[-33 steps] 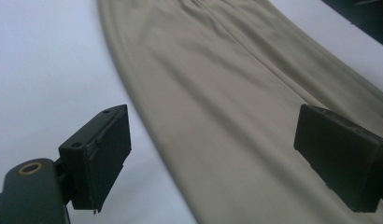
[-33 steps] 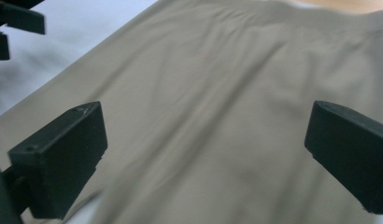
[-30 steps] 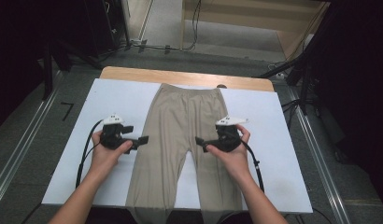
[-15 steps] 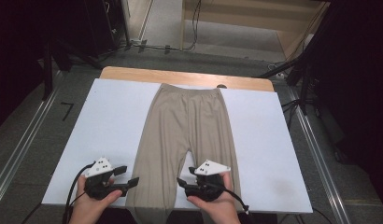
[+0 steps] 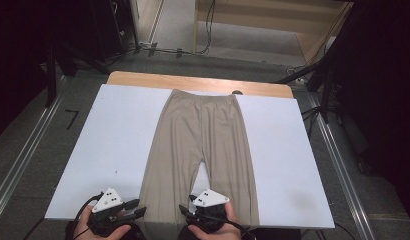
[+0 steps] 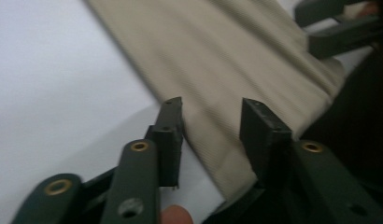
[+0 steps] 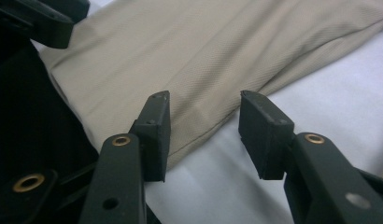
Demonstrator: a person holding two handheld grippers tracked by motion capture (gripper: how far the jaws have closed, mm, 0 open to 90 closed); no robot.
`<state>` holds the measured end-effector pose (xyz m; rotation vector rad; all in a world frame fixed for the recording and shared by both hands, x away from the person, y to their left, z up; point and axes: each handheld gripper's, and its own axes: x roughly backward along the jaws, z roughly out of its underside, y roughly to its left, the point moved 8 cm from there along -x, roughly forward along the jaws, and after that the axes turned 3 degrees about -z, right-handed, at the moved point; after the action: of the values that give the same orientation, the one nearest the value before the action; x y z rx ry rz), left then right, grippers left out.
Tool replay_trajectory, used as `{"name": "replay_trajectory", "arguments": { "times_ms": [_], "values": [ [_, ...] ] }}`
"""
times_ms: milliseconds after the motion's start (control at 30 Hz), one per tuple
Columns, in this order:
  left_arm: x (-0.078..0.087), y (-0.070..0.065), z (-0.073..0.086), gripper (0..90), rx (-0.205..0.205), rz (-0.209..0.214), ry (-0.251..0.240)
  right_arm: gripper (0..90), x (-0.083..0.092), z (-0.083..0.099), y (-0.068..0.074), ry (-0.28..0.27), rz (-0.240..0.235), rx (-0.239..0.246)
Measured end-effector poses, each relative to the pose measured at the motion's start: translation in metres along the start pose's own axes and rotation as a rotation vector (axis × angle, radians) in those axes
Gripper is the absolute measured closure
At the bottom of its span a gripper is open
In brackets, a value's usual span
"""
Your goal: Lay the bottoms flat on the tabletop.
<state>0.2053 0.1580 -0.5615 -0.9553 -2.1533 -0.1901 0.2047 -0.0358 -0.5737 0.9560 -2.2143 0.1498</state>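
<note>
Both tongs drawn back from mid-trouser to the near table edge, at the leg hems.
Item: beige trousers (image 5: 200, 145), flat on the white table (image 5: 118, 130), waistband far, legs toward the person. Left tongs (image 5: 141, 212) at the outer edge of the left leg hem; right tongs (image 5: 183, 210) at the same leg's inner edge. Both have just been closing, jaws part-open, cloth edge between them, pads not yet pressing.

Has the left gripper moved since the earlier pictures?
Yes. The left gripper has come back from mid-leg to the white table's near edge, beside the beige trousers' hem.
</note>
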Motion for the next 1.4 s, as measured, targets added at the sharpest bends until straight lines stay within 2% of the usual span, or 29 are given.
{"name": "replay_trajectory", "arguments": {
  "times_ms": [33,67,133,167,200,233,300,367,467,533,700,800,867,933,1000,1033,1067,1133,1167,1267,1300,1400],
  "values": [
    [0.000,-0.001,0.000,62.6,-0.019,-0.023,0.003,57.4,0.000,0.000,0.000,-0.002,0.010,0.005],
    [-0.001,0.000,0.000,66.8,-0.032,-0.041,0.011,60.7,0.000,0.001,0.000,-0.005,0.018,0.010],
    [-0.001,0.004,-0.001,77.7,-0.018,-0.067,0.013,68.1,0.000,0.001,-0.001,-0.004,0.039,0.015],
    [-0.001,0.006,-0.001,85.3,-0.015,-0.075,0.012,72.4,0.000,0.001,-0.002,-0.003,0.036,0.008],
    [-0.001,0.006,-0.001,89.7,-0.013,-0.065,0.012,76.4,0.001,0.001,-0.003,0.001,0.039,0.009],
    [-0.001,0.006,-0.001,90.0,-0.016,-0.063,0.013,80.4,0.001,0.001,-0.004,0.001,0.033,0.004],
    [-0.001,0.004,-0.001,90.0,-0.036,-0.050,0.019,87.0,0.000,0.001,-0.003,0.004,-0.006,0.001],
    [0.001,0.004,-0.002,90.0,-0.027,-0.025,0.022,87.8,0.001,0.000,-0.002,0.007,-0.003,0.011],
    [0.010,0.007,-0.006,90.0,-0.023,-0.015,0.006,88.0,0.003,-0.001,-0.003,-0.005,-0.031,-0.013],
    [0.015,0.011,-0.006,90.0,-0.018,-0.023,-0.002,88.0,0.006,-0.003,-0.004,-0.018,-0.042,-0.024],
    [0.025,0.025,-0.001,90.0,0.009,-0.038,0.002,88.0,0.006,-0.003,-0.002,-0.019,-0.052,-0.013],
    [0.027,0.029,0.003,90.0,-0.005,-0.060,0.023,88.0,0.003,0.000,-0.002,-0.008,-0.049,-0.006],
    [0.025,0.030,0.005,90.0,-0.001,-0.046,0.033,87.3,0.003,0.002,-0.005,0.003,-0.022,-0.003],
    [0.022,0.031,0.009,90.0,0.007,-0.041,0.039,84.3,0.006,0.003,-0.007,0.006,-0.014,-0.005],
    [0.021,0.031,0.011,90.0,0.004,-0.030,0.040,76.9,0.014,0.003,-0.013,0.004,0.023,0.002],
    [0.022,0.031,0.011,89.1,-0.002,-0.026,0.034,74.8,0.020,0.002,-0.018,0.002,0.027,-0.006],
    [0.023,0.031,0.009,85.0,-0.001,-0.022,0.020,73.8,0.026,0.002,-0.023,-0.007,0.026,-0.018],
    [0.028,0.030,0.007,74.2,0.028,0.014,-0.022,73.1,0.040,0.003,-0.033,-0.024,0.034,-0.026],
    [0.030,0.031,0.007,70.3,0.030,0.005,-0.030,73.1,0.049,0.005,-0.038,-0.033,0.034,-0.030],
    [0.036,0.027,0.006,68.5,0.042,0.012,-0.071,73.1,0.068,0.010,-0.053,-0.050,0.071,-0.042],
    [0.036,0.025,0.003,67.8,0.044,0.006,-0.082,73.1,0.075,0.013,-0.059,-0.054,0.086,-0.050],
    [0.031,0.006,-0.010,65.7,0.027,0.041,-0.113,73.1,0.094,0.022,-0.077,-0.070,0.127,-0.079]
  ]
}}
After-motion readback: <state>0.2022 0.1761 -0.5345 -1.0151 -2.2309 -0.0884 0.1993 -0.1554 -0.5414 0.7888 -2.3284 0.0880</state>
